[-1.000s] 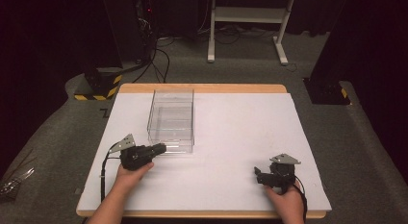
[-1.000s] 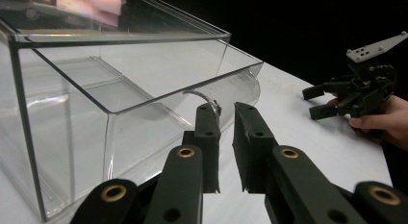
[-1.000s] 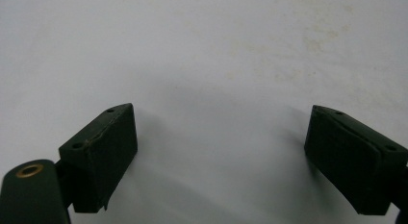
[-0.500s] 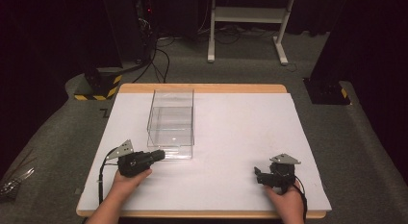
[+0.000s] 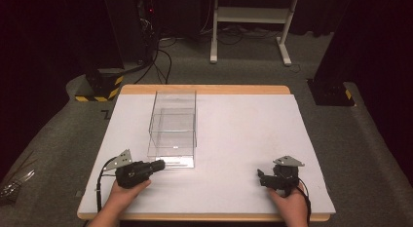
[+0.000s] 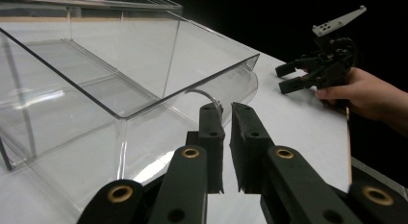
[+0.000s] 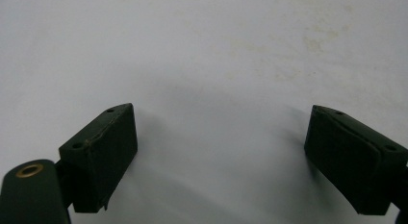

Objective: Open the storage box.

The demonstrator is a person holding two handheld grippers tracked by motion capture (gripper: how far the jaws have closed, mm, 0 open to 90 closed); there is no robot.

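A clear plastic box (image 5: 173, 117) stands left of centre on the white table (image 5: 243, 129), and its clear drawer (image 5: 176, 160) sticks out toward me. My left gripper (image 5: 161, 163) is at the drawer's front, held sideways. Its own view shows that left gripper (image 6: 227, 113) shut on the thin curved rim of the drawer's clear handle (image 6: 243, 84). My right gripper (image 5: 262, 178) rests near the table's front right, away from the box. Seen from its own camera, the right gripper (image 7: 219, 137) stands wide open over bare tabletop.
Wooden table edges (image 5: 204, 89) frame the white top. Beyond it, on the grey carpet, are a white metal stand (image 5: 248, 22), black equipment bases (image 5: 100, 85) and cables. In the left gripper view the right gripper (image 6: 293, 76) is far off, with a hand behind it.
My left gripper has moved back toward the table's front edge, and the clear drawer has slid out of the box with it. The right gripper has stayed put.
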